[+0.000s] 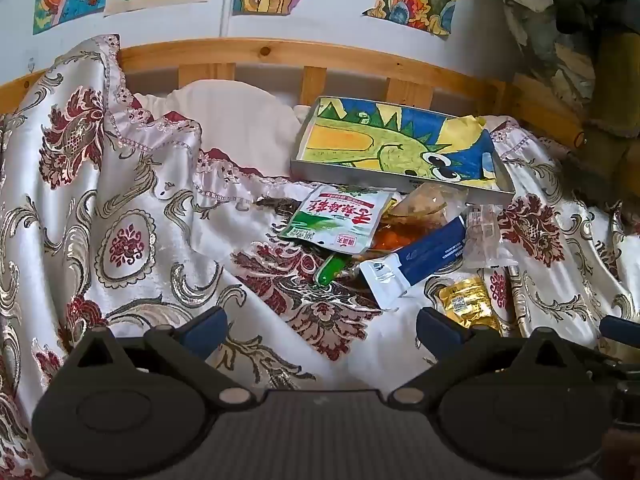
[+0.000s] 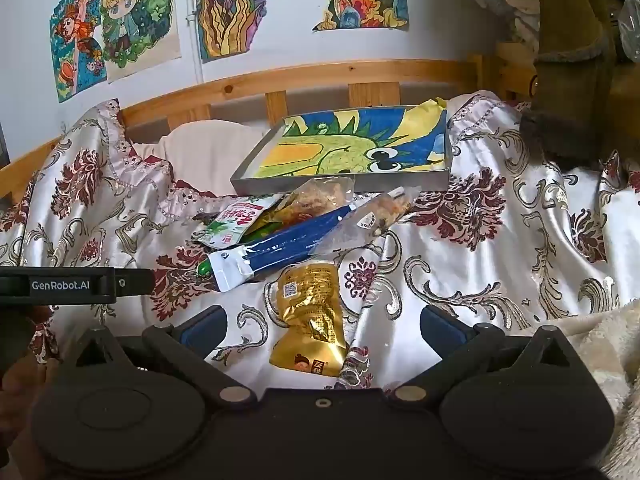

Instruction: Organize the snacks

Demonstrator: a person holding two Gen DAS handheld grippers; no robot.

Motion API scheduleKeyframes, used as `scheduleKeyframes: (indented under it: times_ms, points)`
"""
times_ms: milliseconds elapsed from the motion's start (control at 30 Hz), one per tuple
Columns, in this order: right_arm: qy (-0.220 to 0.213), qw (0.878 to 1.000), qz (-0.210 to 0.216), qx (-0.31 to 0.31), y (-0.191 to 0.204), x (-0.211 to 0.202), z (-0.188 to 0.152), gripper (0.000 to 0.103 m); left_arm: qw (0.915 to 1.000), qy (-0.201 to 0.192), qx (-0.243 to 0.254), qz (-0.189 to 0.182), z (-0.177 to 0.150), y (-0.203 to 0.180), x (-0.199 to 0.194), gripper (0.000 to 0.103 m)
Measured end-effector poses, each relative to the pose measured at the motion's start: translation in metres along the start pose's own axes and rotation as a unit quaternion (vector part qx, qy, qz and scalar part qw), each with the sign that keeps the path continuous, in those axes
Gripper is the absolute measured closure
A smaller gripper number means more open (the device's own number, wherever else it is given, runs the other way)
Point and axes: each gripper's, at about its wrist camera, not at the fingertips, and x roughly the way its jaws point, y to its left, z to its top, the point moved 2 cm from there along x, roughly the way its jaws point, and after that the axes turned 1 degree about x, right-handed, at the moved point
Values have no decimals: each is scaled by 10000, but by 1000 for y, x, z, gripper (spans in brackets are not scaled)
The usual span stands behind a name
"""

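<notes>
A pile of snack packets lies on a patterned bedspread: a green-and-white pouch [image 1: 338, 216] [image 2: 230, 222], a long blue-and-white packet [image 1: 416, 260] [image 2: 280, 244], clear bags of snacks [image 1: 420, 204] [image 2: 320, 196], and a gold packet [image 1: 468, 304] [image 2: 310, 320]. Behind them sits a shallow grey tray [image 1: 400, 184] [image 2: 344, 188] lined with a dragon drawing. My left gripper [image 1: 320, 328] is open above the cloth, short of the pile. My right gripper [image 2: 320, 328] is open too, with the gold packet lying between its fingers, untouched.
A wooden bed rail [image 1: 280, 56] [image 2: 320, 76] runs behind the tray, with a white pillow [image 1: 240, 120] against it. Drawings hang on the wall [image 2: 224, 12]. The left gripper's body [image 2: 72, 284] shows at the left of the right wrist view. A beige blanket [image 2: 616, 340] lies at right.
</notes>
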Motion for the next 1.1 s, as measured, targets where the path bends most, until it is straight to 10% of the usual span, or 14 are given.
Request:
scheduleKeyframes:
  times_ms: [1100]
  points:
    - [-4, 10000, 14, 17, 0, 1, -1, 1, 10000, 41, -47, -42, -2, 1, 2, 0]
